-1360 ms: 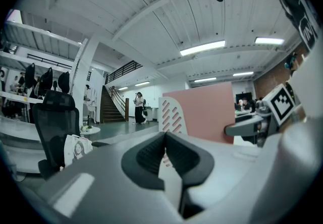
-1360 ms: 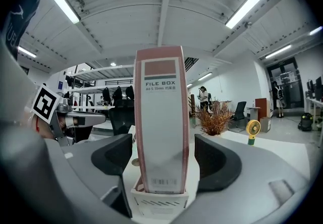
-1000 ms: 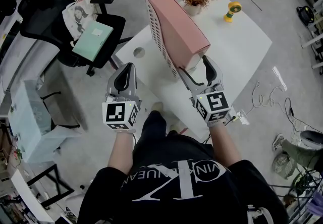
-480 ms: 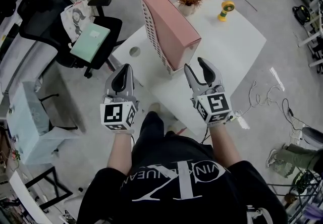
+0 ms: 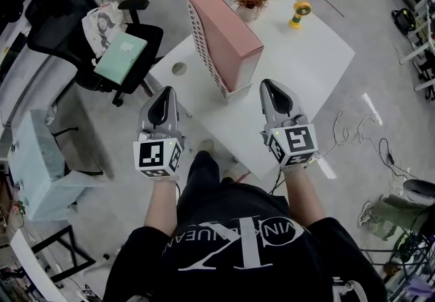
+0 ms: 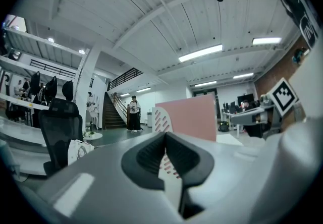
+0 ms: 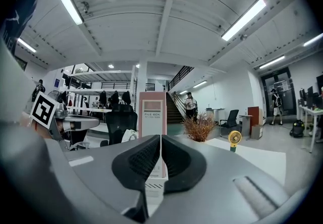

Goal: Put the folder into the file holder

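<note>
Pink file holder [image 5: 228,39] upright on table [image 5: 302,56], green folder [image 5: 122,57] on chair [image 5: 60,11]

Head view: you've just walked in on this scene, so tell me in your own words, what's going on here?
A person holds a gripper in each hand near the front edge of the white table. The left gripper is shut and empty; the right gripper has its jaws closing on nothing. The pink file holder stands upright on the table, touched by neither. The green folder lies on the black chair to the left, not yet picked up.
</note>
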### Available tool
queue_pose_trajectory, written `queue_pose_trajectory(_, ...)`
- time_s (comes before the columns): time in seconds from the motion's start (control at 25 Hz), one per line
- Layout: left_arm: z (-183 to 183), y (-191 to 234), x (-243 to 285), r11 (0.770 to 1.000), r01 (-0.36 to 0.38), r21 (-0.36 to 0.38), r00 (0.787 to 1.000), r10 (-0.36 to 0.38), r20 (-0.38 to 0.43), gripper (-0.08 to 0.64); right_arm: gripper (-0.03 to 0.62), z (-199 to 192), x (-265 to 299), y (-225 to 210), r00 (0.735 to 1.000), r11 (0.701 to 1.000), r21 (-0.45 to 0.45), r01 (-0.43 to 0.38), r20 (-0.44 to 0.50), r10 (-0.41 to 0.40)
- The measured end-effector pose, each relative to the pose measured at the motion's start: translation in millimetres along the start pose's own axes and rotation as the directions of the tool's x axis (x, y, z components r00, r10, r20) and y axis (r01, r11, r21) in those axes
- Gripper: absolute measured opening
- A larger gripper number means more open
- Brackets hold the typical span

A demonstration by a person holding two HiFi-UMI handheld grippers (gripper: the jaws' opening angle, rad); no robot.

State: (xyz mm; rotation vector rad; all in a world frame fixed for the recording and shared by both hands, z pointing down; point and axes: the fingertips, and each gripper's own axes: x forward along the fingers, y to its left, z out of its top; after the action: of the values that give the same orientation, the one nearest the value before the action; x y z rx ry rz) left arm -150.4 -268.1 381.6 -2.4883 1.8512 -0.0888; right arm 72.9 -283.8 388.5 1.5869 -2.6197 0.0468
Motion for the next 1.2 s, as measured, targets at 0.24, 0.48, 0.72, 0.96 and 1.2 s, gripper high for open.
queue_pose_trajectory(0.24,8,-4,-7,1.000,-0.013,-0.004,1.000,0.013,0.016,0.000,0.006,10,-11,-4,1.000,0.999,0.029,-0.016,0.015,0.016)
queue_pose_trajectory(0.48,20,-4,-13,1.000,-0.028,-0.013,0.999,0.029,0.041,0.000,0.006,25,-20,-6,0.998,0.999,0.025,-0.025,0.050,0.023)
queue_pose_trajectory(0.72,33,-4,-16,0.999,-0.040,-0.017,0.997,0.041,0.067,0.000,0.006,40,-26,-7,0.996,0.999,0.016,-0.033,0.078,0.031)
queue_pose_trajectory(0.96,35,-2,-21,0.998,-0.060,-0.027,0.997,0.061,0.052,0.000,0.006,43,-31,-9,0.995,0.999,0.014,-0.038,0.090,0.036)
queue_pose_trajectory(1.2,31,3,-26,0.997,-0.069,-0.038,0.997,0.070,0.038,0.000,0.006,42,-33,-14,0.996,0.999,0.017,-0.028,0.088,0.026)
